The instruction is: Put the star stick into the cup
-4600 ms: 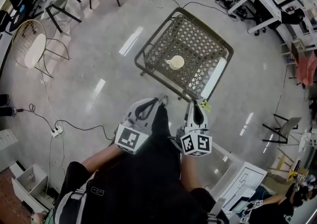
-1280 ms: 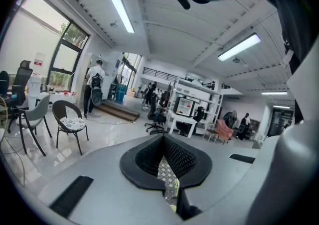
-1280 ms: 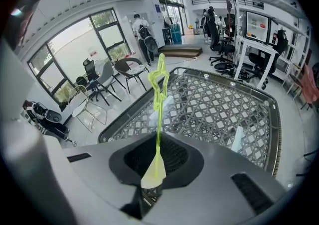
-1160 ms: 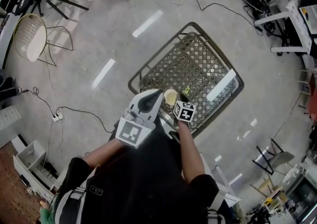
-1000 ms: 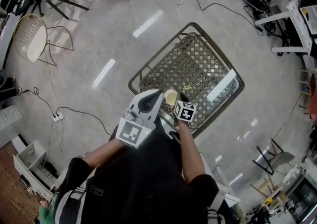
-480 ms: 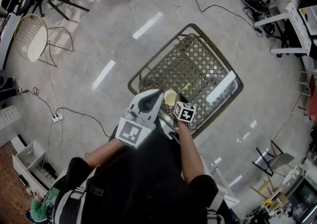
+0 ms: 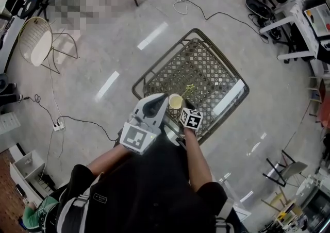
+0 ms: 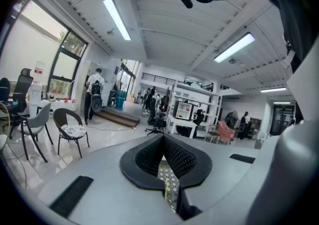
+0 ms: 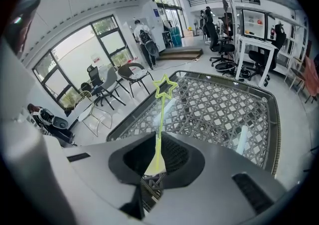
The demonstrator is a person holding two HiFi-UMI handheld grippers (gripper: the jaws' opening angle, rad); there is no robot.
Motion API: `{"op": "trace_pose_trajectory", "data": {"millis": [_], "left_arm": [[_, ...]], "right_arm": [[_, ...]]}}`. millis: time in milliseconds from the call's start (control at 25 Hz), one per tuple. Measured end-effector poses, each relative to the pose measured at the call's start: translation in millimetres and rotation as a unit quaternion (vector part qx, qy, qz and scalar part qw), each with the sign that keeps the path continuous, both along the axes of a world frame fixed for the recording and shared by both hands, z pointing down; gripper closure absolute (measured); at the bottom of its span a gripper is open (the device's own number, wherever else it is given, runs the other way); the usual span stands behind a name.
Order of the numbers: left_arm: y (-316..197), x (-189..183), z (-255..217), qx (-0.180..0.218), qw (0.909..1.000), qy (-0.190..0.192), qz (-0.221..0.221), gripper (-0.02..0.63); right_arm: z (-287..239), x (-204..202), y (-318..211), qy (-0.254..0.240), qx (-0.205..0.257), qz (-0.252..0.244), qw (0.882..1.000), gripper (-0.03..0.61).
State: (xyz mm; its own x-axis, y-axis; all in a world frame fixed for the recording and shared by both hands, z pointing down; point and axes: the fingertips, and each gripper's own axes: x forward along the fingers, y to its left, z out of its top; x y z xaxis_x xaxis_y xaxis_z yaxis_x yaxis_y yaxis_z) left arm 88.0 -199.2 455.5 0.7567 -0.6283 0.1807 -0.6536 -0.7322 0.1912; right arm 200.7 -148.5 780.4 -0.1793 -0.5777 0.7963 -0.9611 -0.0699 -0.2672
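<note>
— What does the head view hold?
— One lattice table [image 7: 206, 69] mid-frame, with one cup [image 7: 176, 102] near its lower edge. The left gripper [image 7: 163, 99] is just left of the cup and the right gripper [image 7: 186, 107] just right of it. One star stick [image 7: 190, 88] slants up-right, outside the cup.
— Left gripper view?
— Jaws pressed together, nothing between them.
— Right gripper view?
— Jaws clamped on the stick's lower end, its single star at upper centre.

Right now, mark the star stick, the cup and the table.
star stick [image 9: 161, 112], right gripper view, middle of its shaft.
cup [image 7: 176, 102], head view, its open top.
table [image 7: 206, 69], head view, bare mesh top.
</note>
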Motion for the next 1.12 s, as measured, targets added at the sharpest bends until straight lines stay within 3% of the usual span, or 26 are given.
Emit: {"op": "trace_pose_trajectory", "data": {"millis": [320,480,840,1120], "left_arm": [[44,-3,-27,0.020,0.9994,0.016,-0.025,0.597],[73,-5,-28,0.025,0.9992,0.002,-0.030,0.597],[111,-32,-43,0.040,0.9973,-0.015,-0.060,0.597],[112,-31,-50,0.056,0.9975,0.001,-0.042,0.597]], "right_arm": [[-50,7,19,0.005,0.065,0.004,0.998,0.557],[-85,13,27,0.005,0.113,0.007,0.994,0.557],[-179,10,58,-0.005,0.219,0.024,0.975,0.565],[-238,1,83,0.001,0.275,0.040,0.961,0.568]]}}
